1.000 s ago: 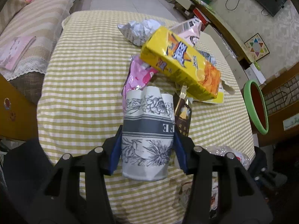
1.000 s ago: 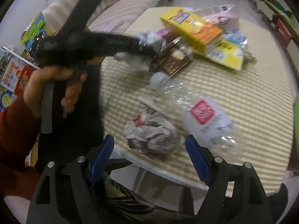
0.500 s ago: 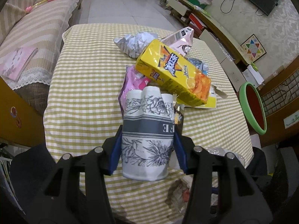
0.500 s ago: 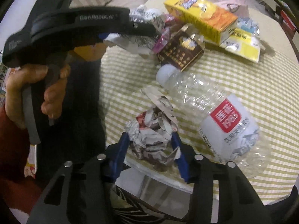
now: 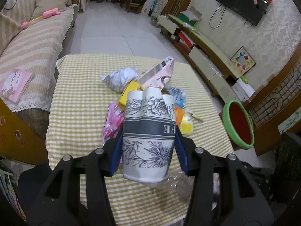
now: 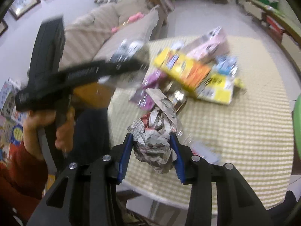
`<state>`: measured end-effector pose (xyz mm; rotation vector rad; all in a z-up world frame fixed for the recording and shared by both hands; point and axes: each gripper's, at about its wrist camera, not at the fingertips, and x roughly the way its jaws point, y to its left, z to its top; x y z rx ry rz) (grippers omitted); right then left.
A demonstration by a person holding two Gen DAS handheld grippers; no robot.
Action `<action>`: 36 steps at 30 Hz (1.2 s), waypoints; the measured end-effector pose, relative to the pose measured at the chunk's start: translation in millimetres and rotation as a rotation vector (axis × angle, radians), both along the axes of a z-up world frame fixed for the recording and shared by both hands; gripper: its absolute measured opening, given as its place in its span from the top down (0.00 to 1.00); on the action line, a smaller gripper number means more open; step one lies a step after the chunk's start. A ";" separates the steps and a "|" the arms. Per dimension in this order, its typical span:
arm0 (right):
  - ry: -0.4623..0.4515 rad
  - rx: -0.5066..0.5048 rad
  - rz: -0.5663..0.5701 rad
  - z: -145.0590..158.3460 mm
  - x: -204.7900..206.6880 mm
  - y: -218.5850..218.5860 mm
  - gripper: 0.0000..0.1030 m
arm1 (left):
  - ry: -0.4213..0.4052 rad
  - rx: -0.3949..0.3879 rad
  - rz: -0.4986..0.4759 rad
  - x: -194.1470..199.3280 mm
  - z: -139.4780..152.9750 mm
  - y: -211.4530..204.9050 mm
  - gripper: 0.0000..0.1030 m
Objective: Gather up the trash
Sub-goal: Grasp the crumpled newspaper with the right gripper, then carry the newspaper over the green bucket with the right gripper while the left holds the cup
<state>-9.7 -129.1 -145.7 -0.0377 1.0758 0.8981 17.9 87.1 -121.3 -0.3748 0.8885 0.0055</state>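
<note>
My left gripper point(image 5: 148, 150) is shut on a crushed paper cup point(image 5: 148, 137) with grey flower print, held well above the checked table point(image 5: 79, 94). My right gripper point(image 6: 152, 148) is shut on a crumpled newspaper ball point(image 6: 156, 141), lifted above the table's near edge point(image 6: 244, 150). The left gripper with its cup also shows blurred in the right wrist view point(image 6: 124, 56). Trash on the table: a yellow snack box point(image 6: 184, 69), a pink carton point(image 6: 208, 45), a pink wrapper point(image 5: 112, 122), a crumpled silver bag point(image 5: 120, 77), a blue wrapper point(image 5: 176, 94).
A green-rimmed red basin point(image 5: 239, 124) stands off the table's right side. A striped sofa point(image 5: 28, 43) with a pink book point(image 5: 15, 84) lies to the left. A low cabinet point(image 5: 205, 56) runs along the right wall. Tiled floor lies beyond the table.
My right gripper closed on the newspaper ball and lifted it off the table. My left gripper rose and pulled back with the cup, so the table looks farther away.
</note>
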 end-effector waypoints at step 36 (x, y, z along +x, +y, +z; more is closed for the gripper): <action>-0.155 0.097 -0.486 47.0 51.9 -147.4 0.61 | -0.076 -0.002 -0.247 46.8 28.0 -103.4 0.53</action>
